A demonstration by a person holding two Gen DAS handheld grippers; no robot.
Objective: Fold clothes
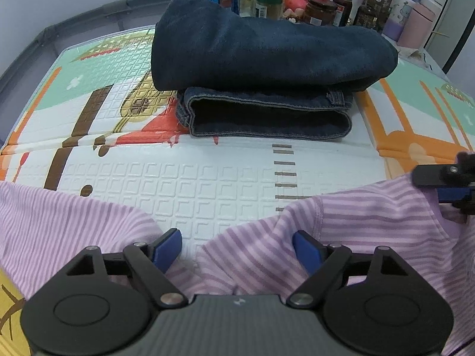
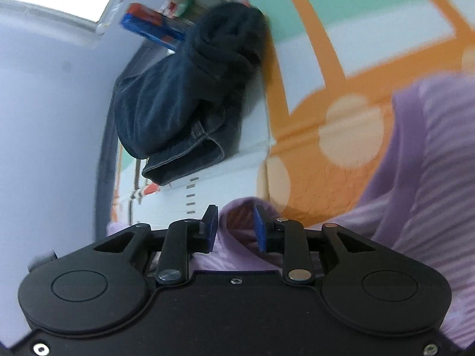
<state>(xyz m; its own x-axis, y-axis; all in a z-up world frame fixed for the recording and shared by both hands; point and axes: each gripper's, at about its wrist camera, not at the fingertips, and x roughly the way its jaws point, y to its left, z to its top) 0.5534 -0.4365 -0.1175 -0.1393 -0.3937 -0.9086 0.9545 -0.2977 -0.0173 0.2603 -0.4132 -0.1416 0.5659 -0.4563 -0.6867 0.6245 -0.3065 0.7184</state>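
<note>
Jaws: left gripper (image 1: 237,247) wide open over striped shirt (image 1: 371,222), right gripper (image 2: 234,225) half-closed around its bunched fabric; mid-fold, needing firmer pinch.

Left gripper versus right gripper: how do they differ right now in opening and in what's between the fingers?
The left gripper has its fingers spread wide, while the right gripper has its fingers much closer together. The left sits over the striped purple garment without gripping it; the right has a bunched fold of that garment between its fingers, though the view is too blurred to tell if they pinch it. Both have blue pads and are at the same garment.
</note>
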